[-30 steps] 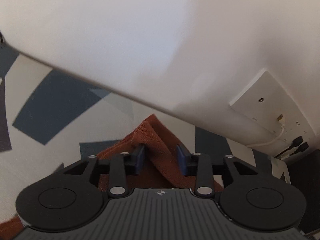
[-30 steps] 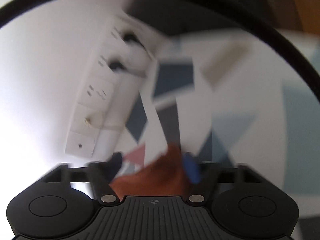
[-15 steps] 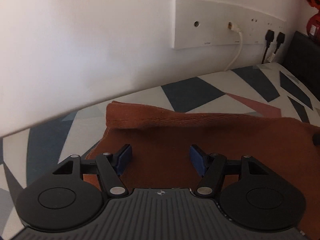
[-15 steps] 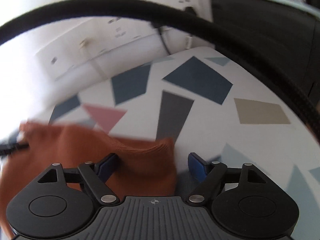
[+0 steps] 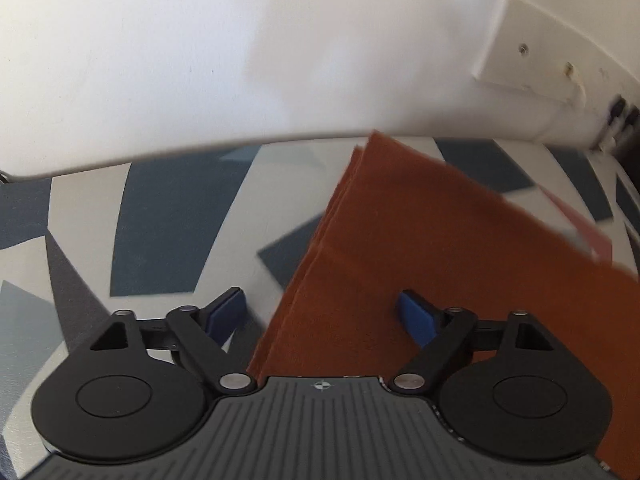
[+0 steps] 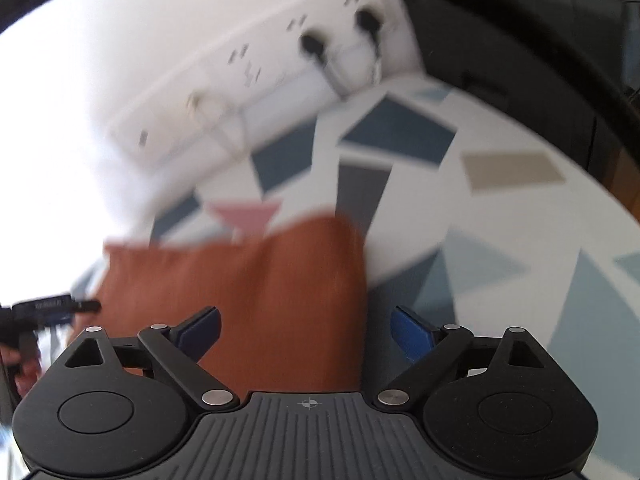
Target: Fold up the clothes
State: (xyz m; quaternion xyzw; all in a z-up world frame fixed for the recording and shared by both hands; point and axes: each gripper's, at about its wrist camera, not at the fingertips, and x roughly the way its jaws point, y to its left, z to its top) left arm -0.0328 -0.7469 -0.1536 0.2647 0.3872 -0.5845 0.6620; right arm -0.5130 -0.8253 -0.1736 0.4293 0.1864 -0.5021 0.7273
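Rust cloth (image 5: 440,248) flat on patterned bedcover (image 5: 168,216), edges free, both grippers (image 5: 320,316) (image 6: 306,334) freshly spread, gripping nothing.

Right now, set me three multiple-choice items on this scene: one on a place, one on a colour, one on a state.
1. Where does the folded cloth lie?
A. on the patterned bedcover
B. on a wooden floor
C. in a basket

2. What colour is the cloth?
A. navy
B. rust orange
C. white

3. How does the left gripper stand?
A. shut on the cloth
B. open, pads clear of the cloth
C. shut on nothing

Key: 1 A, the cloth lies flat on the geometric cover by the wall. 2 B, it shows rust orange in both wrist views. 3 B, the jaws have just been opening and stand wide, the cloth's edge between them but unpressed; the right gripper stands open likewise.
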